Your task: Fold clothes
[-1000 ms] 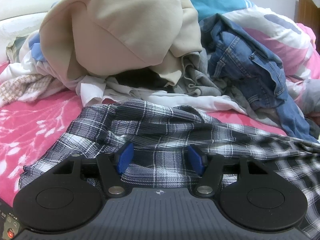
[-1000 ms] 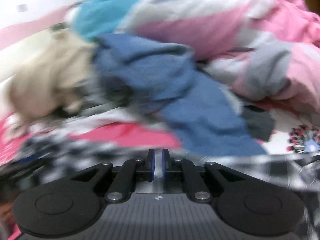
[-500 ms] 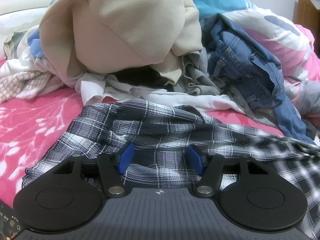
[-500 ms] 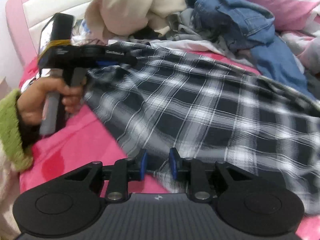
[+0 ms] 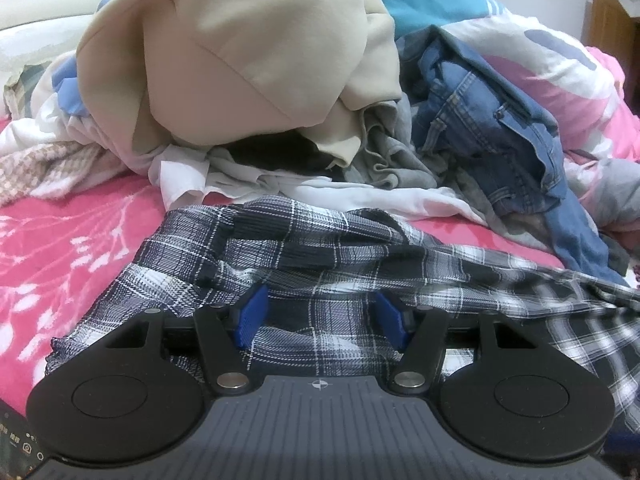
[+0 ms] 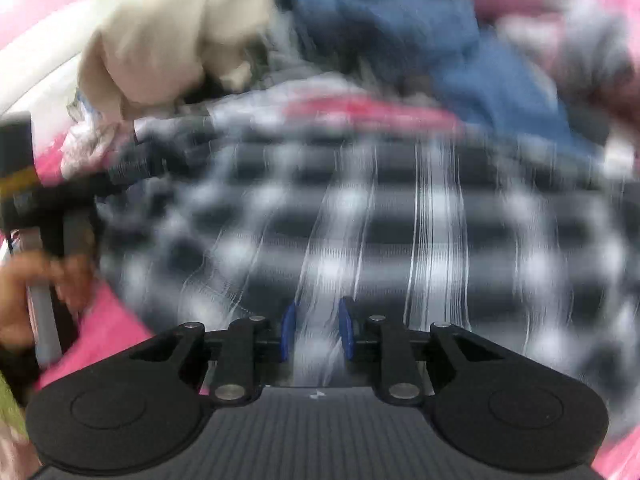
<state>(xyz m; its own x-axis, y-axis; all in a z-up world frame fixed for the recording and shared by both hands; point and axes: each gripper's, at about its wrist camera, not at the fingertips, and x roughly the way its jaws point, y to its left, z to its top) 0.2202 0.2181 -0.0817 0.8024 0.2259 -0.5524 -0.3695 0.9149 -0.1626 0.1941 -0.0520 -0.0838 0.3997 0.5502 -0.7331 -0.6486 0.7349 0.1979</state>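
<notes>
A black-and-white plaid shirt lies spread on the pink bedsheet. My left gripper rests low over its near-left part, open, with the blue pads wide apart and plaid cloth lying loose between them. In the blurred right wrist view the same shirt fills the middle. My right gripper hovers over its near edge with the jaws parted by a narrow gap. Plaid cloth shows through that gap, and the pads do not visibly press on it. A hand holds the left tool at the far left.
Behind the shirt rises a heap of clothes: a beige hoodie, blue jeans, a white garment and grey pieces. A pink-and-white quilt is bunched at the back right. Bare pink sheet lies to the left.
The right gripper went from shut to slightly parted and swung down from the pile to the plaid shirt's near edge, then further over it. The left gripper has stayed put.
</notes>
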